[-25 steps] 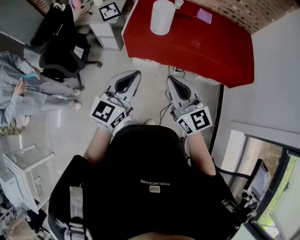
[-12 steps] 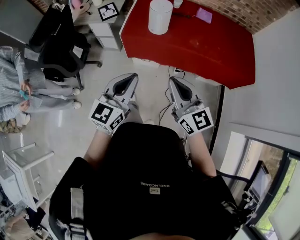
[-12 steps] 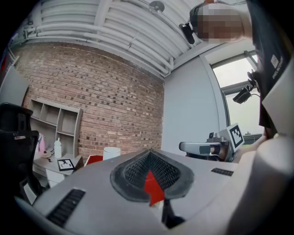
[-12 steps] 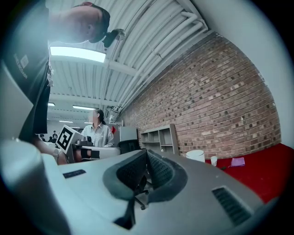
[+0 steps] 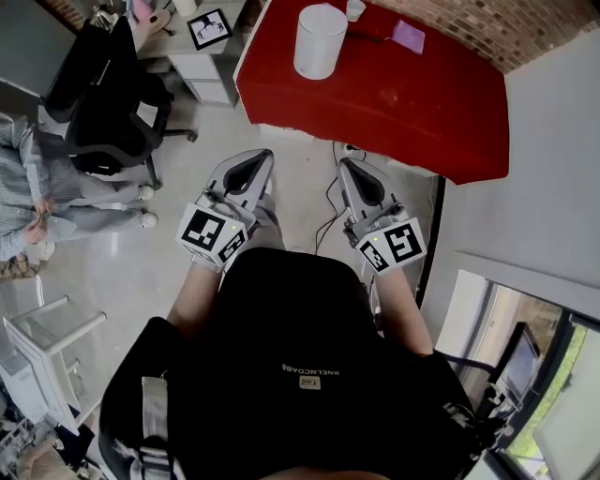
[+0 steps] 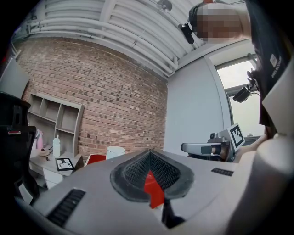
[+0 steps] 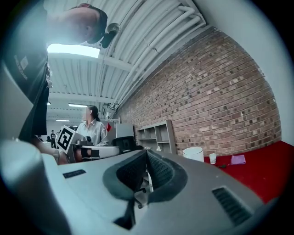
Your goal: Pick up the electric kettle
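Observation:
The electric kettle (image 5: 319, 41), white and cylindrical, stands on the far left part of the red table (image 5: 394, 94). It also shows small and distant in the left gripper view as the kettle (image 6: 115, 152) and in the right gripper view as the kettle (image 7: 193, 153). My left gripper (image 5: 253, 159) and right gripper (image 5: 353, 169) are held side by side close to my body, over the floor and well short of the table. Both point level toward the table. Each is shut with nothing held: the left gripper (image 6: 149, 158) and the right gripper (image 7: 146, 156) have jaws that meet at the tips.
A small cup (image 5: 354, 7) and a purple cloth (image 5: 409, 33) lie behind the kettle. A black office chair (image 5: 112, 94) and a seated person (image 5: 37, 192) are at the left. A white cabinet (image 5: 211, 66) stands left of the table, and a cable (image 5: 328, 211) runs over the floor.
Both grippers have drifted forward and slightly down together, still shut. The red table and kettle sit a little nearer in the head view. The seated person at the left has shifted.

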Demonstrator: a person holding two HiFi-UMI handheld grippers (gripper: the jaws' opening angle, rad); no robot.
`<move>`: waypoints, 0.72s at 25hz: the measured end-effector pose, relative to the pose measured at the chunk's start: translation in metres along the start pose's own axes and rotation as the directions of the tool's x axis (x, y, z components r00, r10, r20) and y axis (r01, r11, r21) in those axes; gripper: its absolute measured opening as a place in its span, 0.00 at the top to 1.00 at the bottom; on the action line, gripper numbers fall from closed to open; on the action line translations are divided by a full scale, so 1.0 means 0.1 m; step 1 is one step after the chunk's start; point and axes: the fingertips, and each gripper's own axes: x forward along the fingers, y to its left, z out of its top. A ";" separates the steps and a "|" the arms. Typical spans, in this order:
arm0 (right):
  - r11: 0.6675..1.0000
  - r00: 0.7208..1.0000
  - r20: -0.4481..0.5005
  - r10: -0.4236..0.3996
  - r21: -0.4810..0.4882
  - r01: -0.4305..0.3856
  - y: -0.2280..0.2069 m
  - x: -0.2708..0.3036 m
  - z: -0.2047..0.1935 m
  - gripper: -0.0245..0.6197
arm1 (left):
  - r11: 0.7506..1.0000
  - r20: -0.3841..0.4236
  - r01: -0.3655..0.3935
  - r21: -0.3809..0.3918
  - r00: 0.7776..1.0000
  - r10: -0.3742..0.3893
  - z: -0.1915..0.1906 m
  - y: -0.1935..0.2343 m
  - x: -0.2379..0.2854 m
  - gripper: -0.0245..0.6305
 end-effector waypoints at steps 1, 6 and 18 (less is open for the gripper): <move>1.000 1.000 -0.004 -0.002 -0.001 0.002 -0.04 0.07 0.00 0.96 | 1.000 -0.002 -0.001 -0.002 1.000 0.001 0.00 0.09 0.05 0.95; 1.000 0.999 -0.025 -0.021 0.008 0.021 -0.31 0.45 -0.03 0.96 | 1.000 -0.019 0.004 -0.013 1.000 -0.004 -0.03 0.51 0.31 0.95; 0.996 0.993 -0.089 -0.071 0.042 0.075 -0.91 1.34 -0.16 0.95 | 0.998 -0.064 0.034 -0.058 0.997 -0.037 -0.06 1.47 0.98 0.95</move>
